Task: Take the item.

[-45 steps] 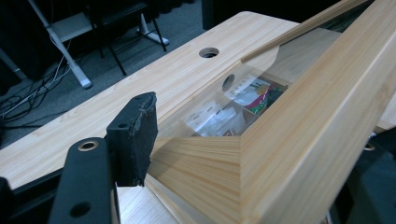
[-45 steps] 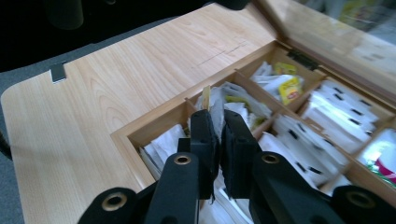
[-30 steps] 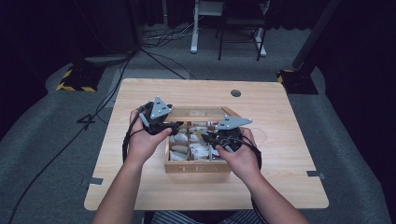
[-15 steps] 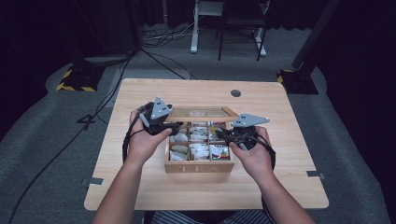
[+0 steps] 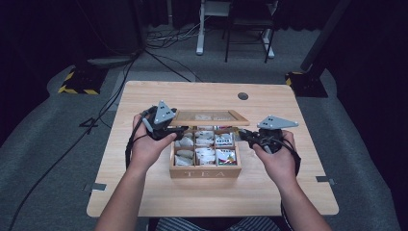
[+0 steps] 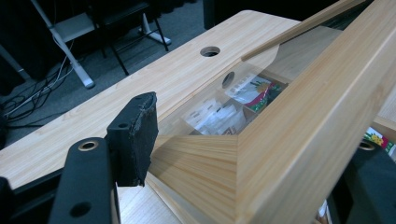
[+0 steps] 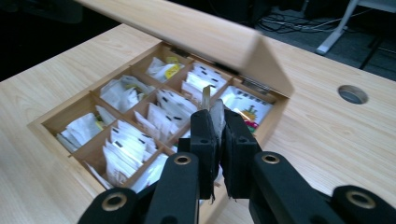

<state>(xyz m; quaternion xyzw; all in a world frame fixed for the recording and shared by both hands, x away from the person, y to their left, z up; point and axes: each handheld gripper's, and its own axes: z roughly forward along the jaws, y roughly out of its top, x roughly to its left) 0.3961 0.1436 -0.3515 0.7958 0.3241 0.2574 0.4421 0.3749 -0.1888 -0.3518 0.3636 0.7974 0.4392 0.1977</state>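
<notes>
A wooden tea box [image 5: 204, 171] marked TEA sits mid-table, its compartments [image 7: 60, 116] full of white tea packets. Its glass-paned lid [image 5: 209, 117] stands half raised. My left gripper [image 5: 168, 132] holds the lid by its left frame corner, and in the left gripper view the wooden frame [image 6: 317, 107] sits clamped between the jaws of that gripper [image 6: 254, 154]. My right gripper [image 5: 243, 134] hovers just off the box's right side. In the right gripper view this gripper [image 7: 217, 123] is shut on a thin tea packet [image 7: 215, 114] that sticks up between the pads.
A round cable hole [image 5: 243, 96] lies in the table behind the box. The wooden table [image 5: 308, 192] has bare surface right and left of the box. Beyond its far edge are desk legs [image 5: 199, 45], cables and a yellow-black striped base [image 5: 77, 84] on the floor.
My right hand has drawn rightward from above the box's compartments to beside its right edge, jaws still shut. The left hand and the raised lid have stayed put.
</notes>
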